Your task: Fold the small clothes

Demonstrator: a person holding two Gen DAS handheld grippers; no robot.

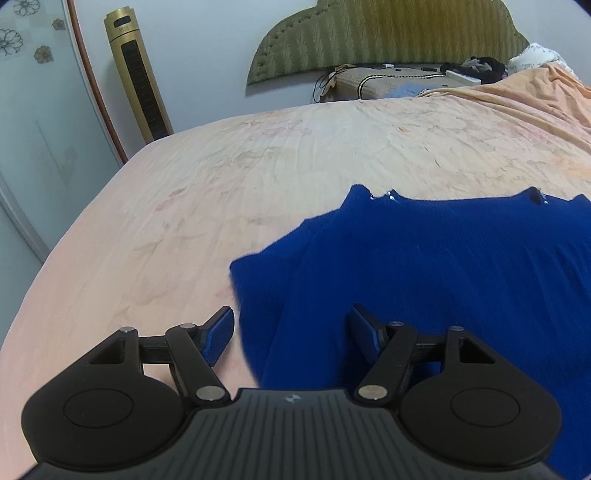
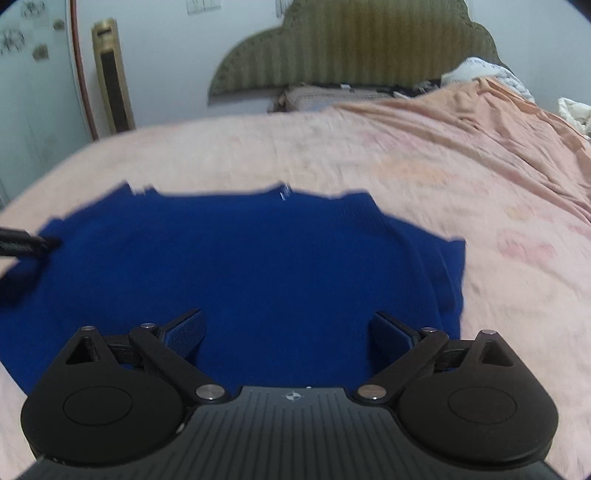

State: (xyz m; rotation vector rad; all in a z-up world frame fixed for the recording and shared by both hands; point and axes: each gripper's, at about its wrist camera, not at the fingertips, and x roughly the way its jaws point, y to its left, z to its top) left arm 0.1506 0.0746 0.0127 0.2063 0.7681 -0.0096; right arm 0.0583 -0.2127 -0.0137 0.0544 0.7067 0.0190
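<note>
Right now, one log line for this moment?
left hand-held gripper open | right hand-held gripper open | blue top flat on bed

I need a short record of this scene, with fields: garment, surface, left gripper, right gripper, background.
garment: blue top, spread flat, sleeves out to the sides
surface: bed with peach sheet
left gripper: open, over the top's left edge, holding nothing
right gripper: open, over the top's lower part, holding nothing
background: green headboard, gold tower fan
</note>
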